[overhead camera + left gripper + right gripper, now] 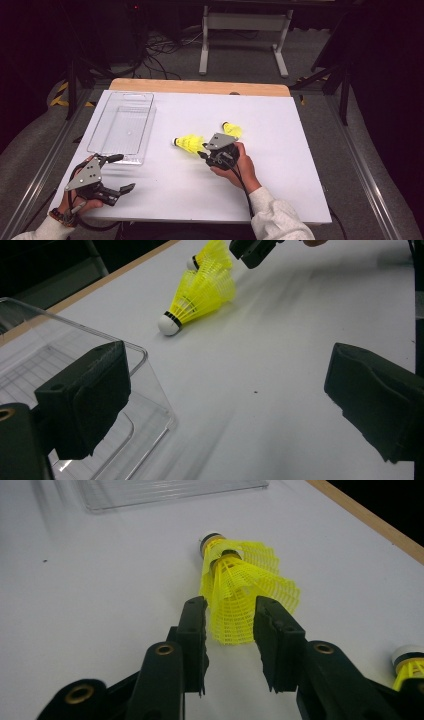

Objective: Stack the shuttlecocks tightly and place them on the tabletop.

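Left hand-held gripper (118, 173) sits nearest, parked at the counter's (280, 190) near-left corner, jaws spread wide with nothing between them; in its own view one jaw hangs over the near corner of the clear plastic tray (121, 129).

Right hand-held gripper (231, 630) is on the job: jaws part-open, straddling the open skirt end of the stacked yellow shuttlecocks (239, 587). They look like two nested, white cork pointing away from the gripper toward the tray. Gaps visible between both pads and the mesh, so straddling, not pinching. Nothing held.

Stack lies on its side mid-counter, apart from the tray. A third yellow shuttlecock (232, 129) lies just behind the right hand-held gripper.

My read: the step is grabbing the stack, probably to drop it in the tray. To do it well:
- push the jaws further along the skirt toward the cork; the rim is flimsy and will buckle
- close gently, the mesh crushes easily
- keep the grip centred so the nested pair doesn't split or roll out
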### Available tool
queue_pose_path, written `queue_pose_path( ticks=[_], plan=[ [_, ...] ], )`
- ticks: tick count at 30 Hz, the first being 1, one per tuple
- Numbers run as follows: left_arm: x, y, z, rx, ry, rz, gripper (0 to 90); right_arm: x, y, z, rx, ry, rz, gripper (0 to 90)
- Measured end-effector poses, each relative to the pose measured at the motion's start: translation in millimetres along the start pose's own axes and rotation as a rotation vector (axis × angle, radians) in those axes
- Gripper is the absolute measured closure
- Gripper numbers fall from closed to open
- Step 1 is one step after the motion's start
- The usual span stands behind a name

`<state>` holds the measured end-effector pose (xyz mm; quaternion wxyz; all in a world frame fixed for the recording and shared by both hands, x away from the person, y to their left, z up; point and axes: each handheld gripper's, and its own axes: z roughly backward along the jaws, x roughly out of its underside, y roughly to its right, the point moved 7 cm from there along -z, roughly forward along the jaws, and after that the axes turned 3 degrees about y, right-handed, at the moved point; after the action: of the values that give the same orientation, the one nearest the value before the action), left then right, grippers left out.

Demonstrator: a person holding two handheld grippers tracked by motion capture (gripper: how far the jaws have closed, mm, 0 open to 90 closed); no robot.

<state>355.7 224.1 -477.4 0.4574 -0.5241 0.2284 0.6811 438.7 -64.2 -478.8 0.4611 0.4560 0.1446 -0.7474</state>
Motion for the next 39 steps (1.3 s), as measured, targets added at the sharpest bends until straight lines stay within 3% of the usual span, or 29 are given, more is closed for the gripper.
queue_pose_path(
  ticks=[18,39],
  plan=[
    [-0.9,1.2,0.6,-0.001,0.003,-0.008,5.4,-1.3,4.9,28.3,0.019,0.036,0.010,63.3],
    [-0.8,2.0,-0.1,0.001,-0.002,-0.011,5.4,8.3,18.6,65.3,0.086,0.059,-0.014,54.2]
  ],
)
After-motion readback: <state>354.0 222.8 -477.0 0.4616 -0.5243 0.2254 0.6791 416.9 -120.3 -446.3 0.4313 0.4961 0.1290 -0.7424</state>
